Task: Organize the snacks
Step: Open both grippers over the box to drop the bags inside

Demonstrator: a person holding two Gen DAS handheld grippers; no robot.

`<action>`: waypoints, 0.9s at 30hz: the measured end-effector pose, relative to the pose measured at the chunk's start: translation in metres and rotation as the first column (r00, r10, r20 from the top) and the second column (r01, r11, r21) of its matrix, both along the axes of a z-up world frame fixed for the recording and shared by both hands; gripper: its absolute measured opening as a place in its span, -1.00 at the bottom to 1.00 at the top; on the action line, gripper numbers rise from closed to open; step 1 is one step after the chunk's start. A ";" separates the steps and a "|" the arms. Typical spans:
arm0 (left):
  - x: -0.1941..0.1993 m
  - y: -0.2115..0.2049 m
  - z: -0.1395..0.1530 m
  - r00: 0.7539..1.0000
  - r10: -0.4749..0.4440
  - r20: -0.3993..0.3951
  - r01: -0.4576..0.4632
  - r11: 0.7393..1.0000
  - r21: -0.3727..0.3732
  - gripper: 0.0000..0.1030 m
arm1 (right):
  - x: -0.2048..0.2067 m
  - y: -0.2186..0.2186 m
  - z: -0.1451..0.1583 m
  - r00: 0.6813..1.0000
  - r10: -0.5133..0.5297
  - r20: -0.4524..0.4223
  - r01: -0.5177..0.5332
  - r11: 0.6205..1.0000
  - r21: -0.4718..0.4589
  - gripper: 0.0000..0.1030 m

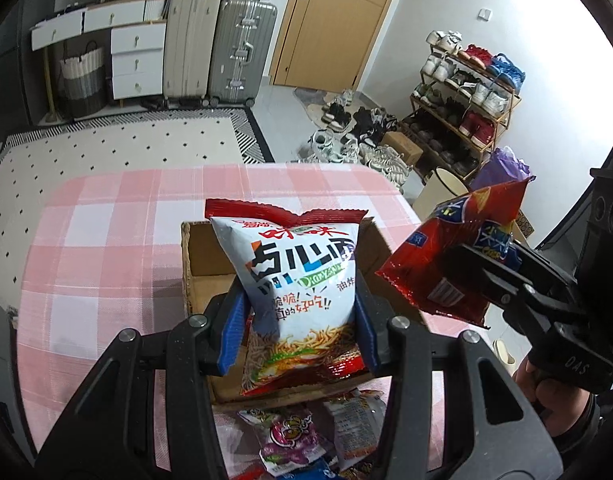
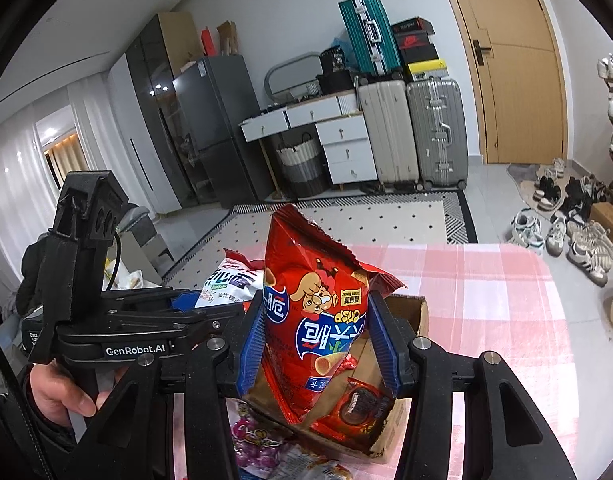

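both tongs are loaded, and each bag is carried over the cardboard box (image 1: 202,264) on the pink checked tablecloth (image 1: 106,240). the left gripper (image 1: 298,328) is clenched on a white noodle-snack bag (image 1: 302,276), pinched at its lower sides between the blue pads; the bag is held upright, its crimped red top pointing away from the tongs, and it appears to hang in or just above the open box, which lies directly ahead of and below the fingers. whether the bag's bottom already touches the box floor cannot be told.

the right gripper (image 2: 318,344) is clenched on a red crisp-roll bag (image 2: 314,320), gripped across its middle with the printing upside down. the box opening is seen just beyond and beneath this bag too, so both bags are crowded toward the same box — the white one to the left of the red one.

as a judgement, the task is in its early or middle part: little is seen settled in the box, apart from what may be a small red packet (image 2: 362,404) low behind the red bag, though it cannot be told whether that lies in the box. nearer than the tongs, under their fingers, loose snacks are left on the cloth — a purple packet (image 1: 290,440) and several others. both held bags are not yet released, and the loose pile is left to be gathered.
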State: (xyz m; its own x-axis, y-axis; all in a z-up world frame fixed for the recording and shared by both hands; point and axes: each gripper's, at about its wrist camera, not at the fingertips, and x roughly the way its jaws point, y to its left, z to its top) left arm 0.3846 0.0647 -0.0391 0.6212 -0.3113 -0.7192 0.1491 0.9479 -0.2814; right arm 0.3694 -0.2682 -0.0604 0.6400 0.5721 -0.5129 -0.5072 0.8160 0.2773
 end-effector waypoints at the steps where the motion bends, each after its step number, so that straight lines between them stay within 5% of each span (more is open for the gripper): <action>1: 0.005 0.001 -0.005 1.000 -0.001 -0.006 0.001 1.000 -0.002 -0.15 | 0.004 0.001 -0.006 1.000 0.001 -0.008 -0.001 1.000 -0.002 -0.06; 8: 0.034 -0.004 -0.036 0.998 -0.002 -0.068 0.003 1.000 0.008 -0.12 | 0.023 0.006 -0.025 0.999 -0.009 -0.044 0.009 1.000 -0.020 0.02; 14: 0.039 -0.001 -0.045 0.997 0.025 -0.068 -0.023 0.999 0.026 0.23 | 0.027 -0.005 -0.022 0.999 -0.037 -0.028 0.037 0.999 0.002 0.31; 27: -0.047 0.011 -0.015 0.997 0.077 0.030 -0.078 0.996 0.044 0.34 | -0.031 -0.034 0.015 0.996 -0.079 0.047 0.077 0.996 0.055 0.52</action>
State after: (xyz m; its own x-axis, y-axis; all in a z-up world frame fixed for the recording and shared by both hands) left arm 0.3379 0.0761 -0.0544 0.6622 -0.2289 -0.7135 0.0818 0.9686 -0.2348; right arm 0.3382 -0.3024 -0.0456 0.7074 0.5452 -0.4499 -0.4564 0.8383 0.2982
